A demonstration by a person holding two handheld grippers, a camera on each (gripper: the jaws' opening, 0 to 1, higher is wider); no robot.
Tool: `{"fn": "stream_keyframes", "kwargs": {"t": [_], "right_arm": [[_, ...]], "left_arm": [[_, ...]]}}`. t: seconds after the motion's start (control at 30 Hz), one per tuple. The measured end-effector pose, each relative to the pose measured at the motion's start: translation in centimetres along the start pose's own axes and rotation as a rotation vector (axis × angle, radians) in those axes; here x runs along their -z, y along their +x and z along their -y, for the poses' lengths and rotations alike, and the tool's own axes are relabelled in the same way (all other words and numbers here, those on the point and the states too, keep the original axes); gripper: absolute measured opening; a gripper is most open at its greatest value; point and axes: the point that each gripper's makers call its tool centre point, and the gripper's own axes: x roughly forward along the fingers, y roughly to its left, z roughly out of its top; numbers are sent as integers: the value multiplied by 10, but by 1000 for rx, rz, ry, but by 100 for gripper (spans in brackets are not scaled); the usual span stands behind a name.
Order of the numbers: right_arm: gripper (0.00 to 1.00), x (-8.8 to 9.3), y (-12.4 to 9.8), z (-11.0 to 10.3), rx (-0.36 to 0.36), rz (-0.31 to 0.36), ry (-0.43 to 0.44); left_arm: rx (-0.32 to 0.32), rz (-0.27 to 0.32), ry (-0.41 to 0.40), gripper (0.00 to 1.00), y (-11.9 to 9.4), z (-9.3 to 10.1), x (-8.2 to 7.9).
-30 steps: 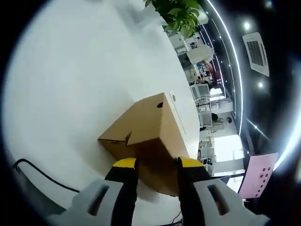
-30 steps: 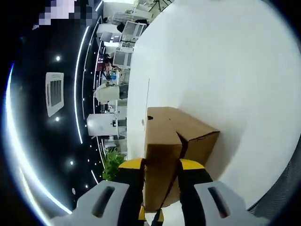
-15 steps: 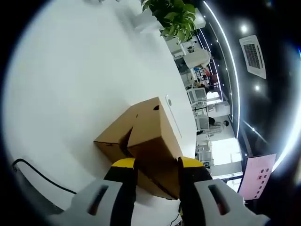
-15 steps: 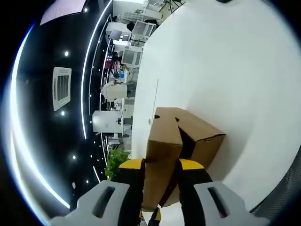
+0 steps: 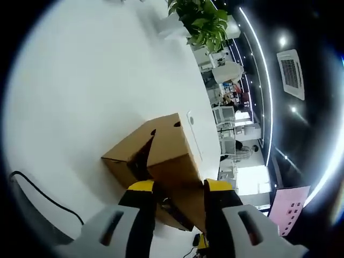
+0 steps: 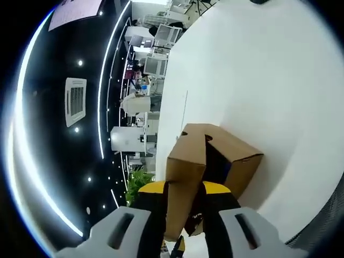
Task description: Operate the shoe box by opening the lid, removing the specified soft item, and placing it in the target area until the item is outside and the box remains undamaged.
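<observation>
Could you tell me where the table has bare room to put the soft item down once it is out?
Bare white table stretches from the shoe box to the potted plant. It is crowded at the box, where both grippers grip its lid.

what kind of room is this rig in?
Most likely an open-plan office or lab. The cardboard shoe box sits on a large white table, with a potted plant beyond it, rows of desks with monitors farther back, and a dark ceiling with spotlights and an air vent.
</observation>
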Motion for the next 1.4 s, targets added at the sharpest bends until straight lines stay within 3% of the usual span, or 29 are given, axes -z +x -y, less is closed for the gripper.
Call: {"fn": "stream_keyframes", "kwargs": {"t": [0.07, 0.33, 0.43, 0.63, 0.97, 1.07, 1.2, 1.33, 1.4], "right_arm": [[19, -1, 1, -1, -4, -3, -25], [19, -1, 1, 0, -9, -3, -33], [19, -1, 1, -3, -15, -12, -68], [20, 5, 2, -15, -20, -56, -380], [22, 13, 2, -20, -6, -95, -603], [24, 16, 2, -20, 1, -108, -711], [30, 23, 2, -18, 19, -159, -943], [38, 29, 3, -19, 27, -173, -1090], [41, 30, 4, -17, 29, -180, -1122]], "left_arm": [[42, -26, -15, 34, 2, 8, 3], [39, -31, -13, 34, 2, 9, 5], [58, -35, 25, 35, 0, 13, 5], [100, -42, 141, 43, -3, 25, 3], [125, -59, 214, 53, -3, 32, -1], [127, -63, 229, 55, -4, 33, 1], [132, -63, 232, 57, -4, 36, 0], [134, -72, 262, 59, -3, 38, 1], [138, -72, 268, 59, -3, 40, 2]]}}
